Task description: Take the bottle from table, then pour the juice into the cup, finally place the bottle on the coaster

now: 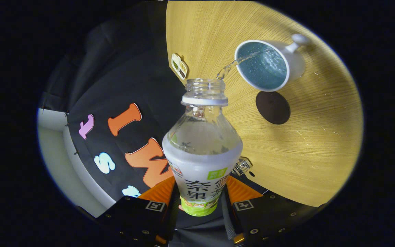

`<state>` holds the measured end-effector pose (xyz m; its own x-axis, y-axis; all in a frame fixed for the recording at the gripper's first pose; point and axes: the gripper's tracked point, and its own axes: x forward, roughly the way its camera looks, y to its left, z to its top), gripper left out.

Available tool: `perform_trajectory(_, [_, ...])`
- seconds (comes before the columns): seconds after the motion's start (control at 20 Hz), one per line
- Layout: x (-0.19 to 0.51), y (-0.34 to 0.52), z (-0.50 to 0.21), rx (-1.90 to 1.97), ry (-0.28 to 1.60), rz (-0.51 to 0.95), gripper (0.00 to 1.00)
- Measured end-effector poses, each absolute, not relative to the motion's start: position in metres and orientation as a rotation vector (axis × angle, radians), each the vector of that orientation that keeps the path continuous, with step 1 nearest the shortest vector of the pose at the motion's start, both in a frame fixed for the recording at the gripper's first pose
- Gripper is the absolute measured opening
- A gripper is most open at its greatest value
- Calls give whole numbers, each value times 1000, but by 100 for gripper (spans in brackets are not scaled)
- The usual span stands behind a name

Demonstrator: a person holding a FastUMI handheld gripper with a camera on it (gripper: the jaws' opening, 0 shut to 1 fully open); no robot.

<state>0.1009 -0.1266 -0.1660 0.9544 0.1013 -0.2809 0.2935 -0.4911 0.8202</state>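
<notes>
The gripper (pixel 200 197) has both fingers clamped on the labelled body of the uncapped juice bottle (pixel 202 151), which is tipped over the wooden counter (pixel 321 137). A clear stream runs from its mouth into the partly filled white cup (pixel 267 65). The dark round coaster (pixel 273 107) lies just beside the cup.

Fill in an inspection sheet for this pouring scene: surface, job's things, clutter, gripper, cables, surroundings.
Surface: round light wooden table, with a few small pale specks.
Job's things: clear plastic bottle, uncapped and tilted, sends a thin stream into the white handled cup; dark round coaster bare beside the cup.
Clutter: small tag at the table's edge; another tag near the bottle.
Gripper: gripper shut on the bottle, a finger on each side.
Cables: nothing seen.
Surroundings: black cloth wall; pale floor.
</notes>
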Motion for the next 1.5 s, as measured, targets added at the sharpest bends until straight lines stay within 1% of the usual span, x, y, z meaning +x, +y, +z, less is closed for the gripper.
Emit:
perform_trajectory(0.35, [101, -121, -168, 2070, 297, -227, 58])
perform_trajectory(0.75, [96, -120, -188, 1947, 307, -239, 58])
perform_trajectory(1.0, [92, -118, -206, 1705, 350, -261, 58])
perform_trajectory(1.25, [84, -114, -219, 1239, 391, -248, 58])
perform_trajectory(1.5, [86, -98, -200, 793, 410, -207, 58])
